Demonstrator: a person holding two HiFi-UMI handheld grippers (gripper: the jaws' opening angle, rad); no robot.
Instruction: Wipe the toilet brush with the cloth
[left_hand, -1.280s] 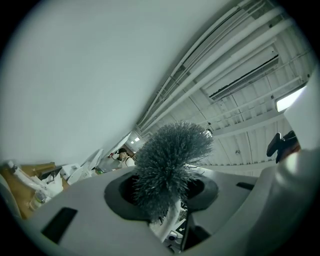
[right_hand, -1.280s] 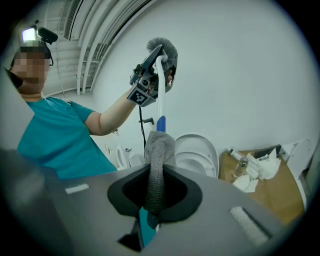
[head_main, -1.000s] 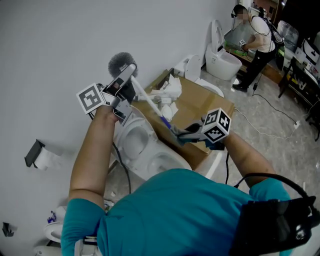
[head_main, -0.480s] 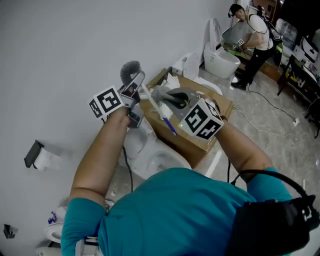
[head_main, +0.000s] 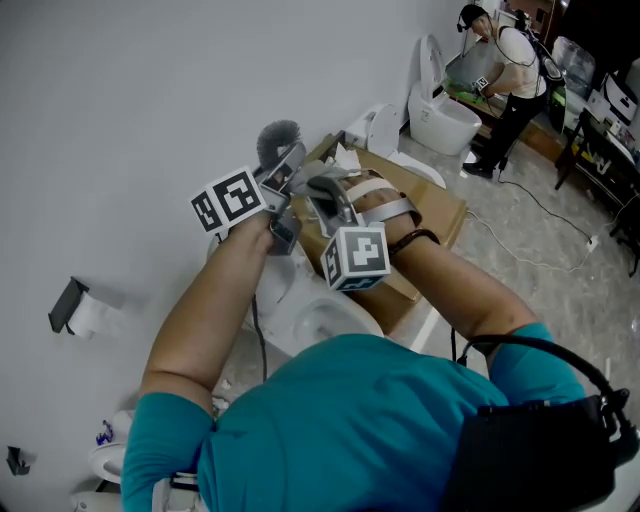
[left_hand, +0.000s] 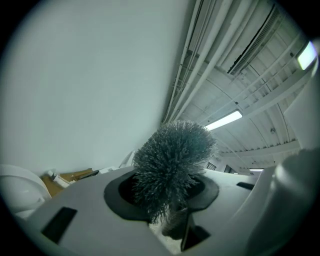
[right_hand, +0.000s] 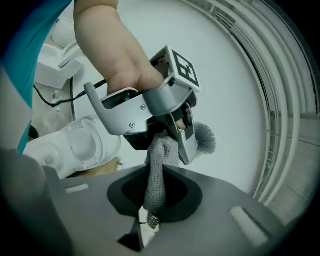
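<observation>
Your head camera looks steeply down onto the left gripper and right gripper. Your left gripper view faces wall and ceiling, the toilet brush very near. Your right gripper view looks closely at that same left gripper and brush.

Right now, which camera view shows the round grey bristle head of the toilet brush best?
The left gripper view: the round grey bristle head fills its middle, sharp and close. The head view shows it small above the left gripper. In the right gripper view only part of it peeks past that gripper.
</observation>
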